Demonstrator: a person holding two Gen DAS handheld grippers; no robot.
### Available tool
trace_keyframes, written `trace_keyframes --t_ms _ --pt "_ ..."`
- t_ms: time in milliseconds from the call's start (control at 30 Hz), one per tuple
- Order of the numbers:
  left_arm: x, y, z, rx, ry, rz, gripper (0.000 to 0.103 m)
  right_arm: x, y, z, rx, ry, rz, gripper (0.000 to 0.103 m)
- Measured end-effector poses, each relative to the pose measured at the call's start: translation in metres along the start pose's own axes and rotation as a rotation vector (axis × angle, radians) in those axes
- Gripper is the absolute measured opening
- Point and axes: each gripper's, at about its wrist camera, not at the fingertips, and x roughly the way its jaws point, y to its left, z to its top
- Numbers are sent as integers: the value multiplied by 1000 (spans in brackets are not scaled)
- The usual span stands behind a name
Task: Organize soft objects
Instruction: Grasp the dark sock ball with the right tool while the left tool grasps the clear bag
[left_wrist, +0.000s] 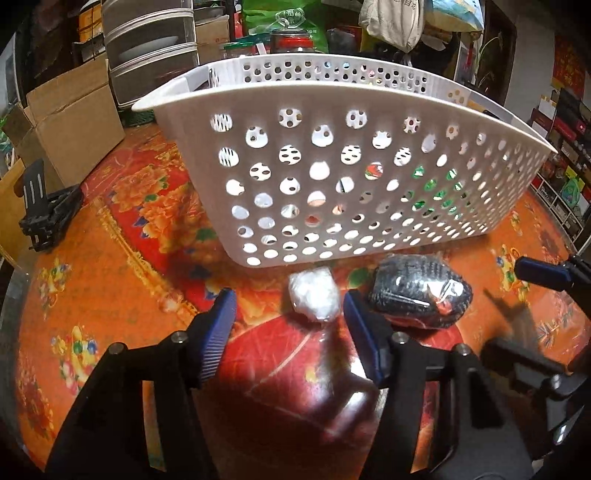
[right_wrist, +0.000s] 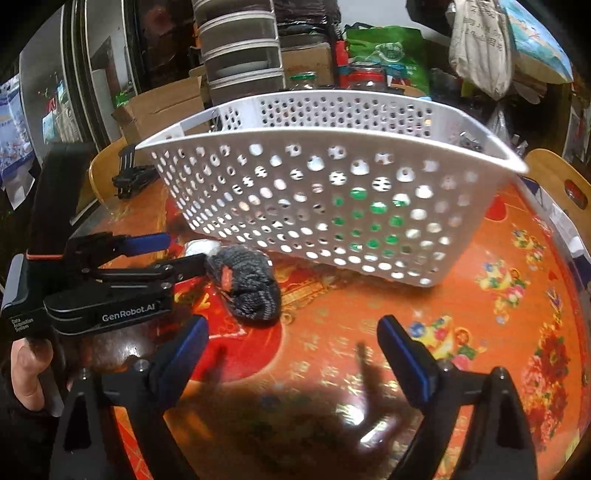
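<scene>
White wrapped bundle (left_wrist: 314, 293) lies on the table (left_wrist: 110, 280), just ahead of the left gripper (left_wrist: 290, 306), whose jaws gape wide and empty. Best to straddle it squarely, avoiding the dark knit bundle (left_wrist: 419, 293) just beside. The basket (left_wrist: 332, 99) wall rises close behind; the right gripper (right_wrist: 291, 332), wide and empty, has open room.

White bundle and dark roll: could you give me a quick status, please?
Left hand-held gripper open, lined up on white bundle. Right hand-held gripper open, empty. Dark roll beside it, outside basket. Nothing blocking.
</scene>
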Motion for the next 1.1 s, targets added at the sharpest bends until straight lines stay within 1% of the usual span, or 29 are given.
trace_keyframes --t_ms 33,67,100,133,267,467,567,633,667,700,867,933,1100 --pt "1 0 0 2 2 -7 45 3 2 1 -4 2 2 88" --pt "3 -1 0 6 6 -11 34 5 4 2 -8 5 3 88" --pt "6 -2 0 9 12 -18 26 8 6 3 -9 7 6 87" --pt "7 -1 0 8 15 -33 24 10 7 3 -8 9 8 85" --pt "0 6 -3 -10 -30 -39 24 19 13 7 -13 19 13 82" --pt "0 29 -4 -74 -43 -72 24 35 22 13 -31 37 17 73" --pt "1 37 -4 -100 -42 -80 24 41 24 16 -38 42 20 65" --pt "0 38 -3 -102 -44 -82 24 47 26 18 -42 52 22 55" --pt "1 38 -2 -100 -44 -81 24 48 26 19 -42 57 25 52" --pt "0 37 -3 -99 -45 -78 24 50 26 19 -43 62 31 45" --pt "-4 37 -7 -99 -63 -74 24 44 25 15 -42 44 40 43" --pt "-8 35 -9 -95 -70 -75 24 34 22 11 -46 22 46 42" --pt "-16 30 -12 -82 -96 -70 24 7 13 0 -35 -31 23 42"
